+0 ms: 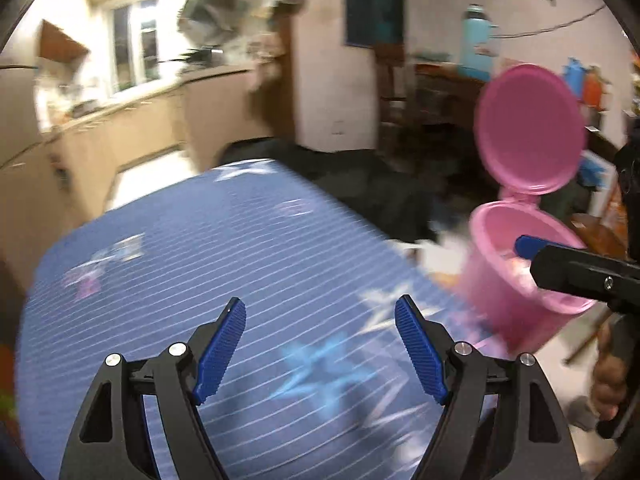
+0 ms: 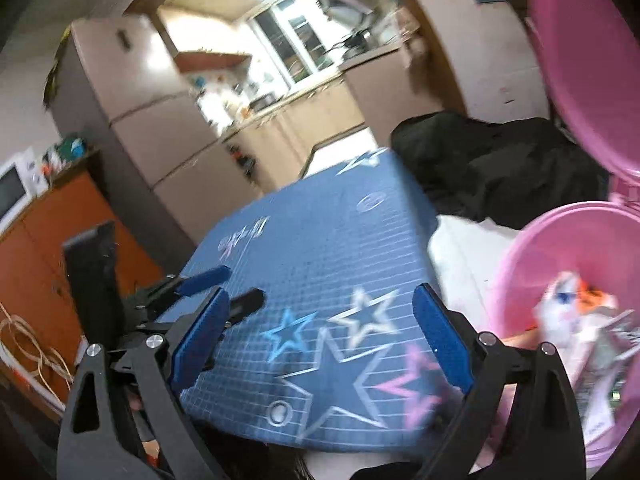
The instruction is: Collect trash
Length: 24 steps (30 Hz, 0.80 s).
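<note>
The left claw (image 1: 320,354) hangs over the blue star-patterned worktop (image 1: 200,264) with its blue pads (image 1: 219,354) spread wide and nothing between them. The right claw (image 2: 322,350) is likewise splayed open and empty, tilted above the near end of the same worktop (image 2: 320,248). In the left wrist view the right claw (image 1: 532,246) reaches in from the right edge, its tip over the rim of the pink bin (image 1: 516,276), with the person's hand (image 1: 610,380) gripping the handle below. The bin stands just beside the worktop's right side, its round lid (image 1: 530,128) hinged up and standing open. In the right wrist view the bin (image 2: 516,280) holds crumpled trash (image 2: 572,312), white paper with orange scraps. Both views are blurred. The left claw (image 2: 208,280) shows at the worktop's left edge.
</note>
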Each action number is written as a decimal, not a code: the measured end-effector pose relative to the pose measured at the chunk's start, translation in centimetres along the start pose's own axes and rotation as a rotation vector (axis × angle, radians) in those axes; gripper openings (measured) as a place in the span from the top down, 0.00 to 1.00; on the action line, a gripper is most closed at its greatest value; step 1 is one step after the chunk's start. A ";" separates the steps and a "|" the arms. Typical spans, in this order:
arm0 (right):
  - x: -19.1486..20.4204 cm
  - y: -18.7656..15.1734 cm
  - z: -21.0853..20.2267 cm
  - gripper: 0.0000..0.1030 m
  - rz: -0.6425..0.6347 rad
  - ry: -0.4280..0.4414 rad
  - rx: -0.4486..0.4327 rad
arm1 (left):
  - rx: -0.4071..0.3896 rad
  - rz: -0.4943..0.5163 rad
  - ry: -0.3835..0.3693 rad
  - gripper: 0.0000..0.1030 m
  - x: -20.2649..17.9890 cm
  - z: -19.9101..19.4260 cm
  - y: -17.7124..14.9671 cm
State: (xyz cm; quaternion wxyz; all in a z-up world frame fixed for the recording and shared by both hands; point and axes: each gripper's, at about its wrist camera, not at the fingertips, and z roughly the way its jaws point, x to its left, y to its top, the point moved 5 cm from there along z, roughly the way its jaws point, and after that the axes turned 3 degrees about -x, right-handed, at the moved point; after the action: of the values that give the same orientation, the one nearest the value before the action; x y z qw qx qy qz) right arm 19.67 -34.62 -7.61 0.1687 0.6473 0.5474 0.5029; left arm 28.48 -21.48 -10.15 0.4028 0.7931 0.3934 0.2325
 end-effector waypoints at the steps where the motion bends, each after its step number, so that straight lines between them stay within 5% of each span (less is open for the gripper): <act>1: 0.8 -0.3 0.8 0.13 -0.014 0.004 0.013 | 0.003 -0.003 0.060 0.25 1.4 -0.7 -0.9; 10: 7.4 -3.8 6.7 0.12 -0.107 0.006 0.127 | 0.039 -0.114 0.327 0.21 10.6 -5.1 -6.0; 15: 10.3 -4.2 4.2 0.08 -0.220 -0.135 0.012 | -0.027 -0.114 0.387 0.21 11.3 -8.1 -6.9; 21: 9.7 -5.7 -6.3 0.05 -0.345 -0.519 -0.143 | -0.122 -0.018 -0.009 0.10 2.4 -10.8 -5.6; 24: 8.5 -7.4 -12.8 0.05 -0.382 -0.745 -0.161 | -0.162 0.062 -0.120 0.06 -2.2 -11.7 -4.7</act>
State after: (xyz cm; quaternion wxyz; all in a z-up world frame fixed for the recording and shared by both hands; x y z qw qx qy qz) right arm 4.11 -28.83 -3.72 0.4951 0.6565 0.5181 0.2356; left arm 17.15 -16.23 -7.49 0.4810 0.7823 0.3236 0.2278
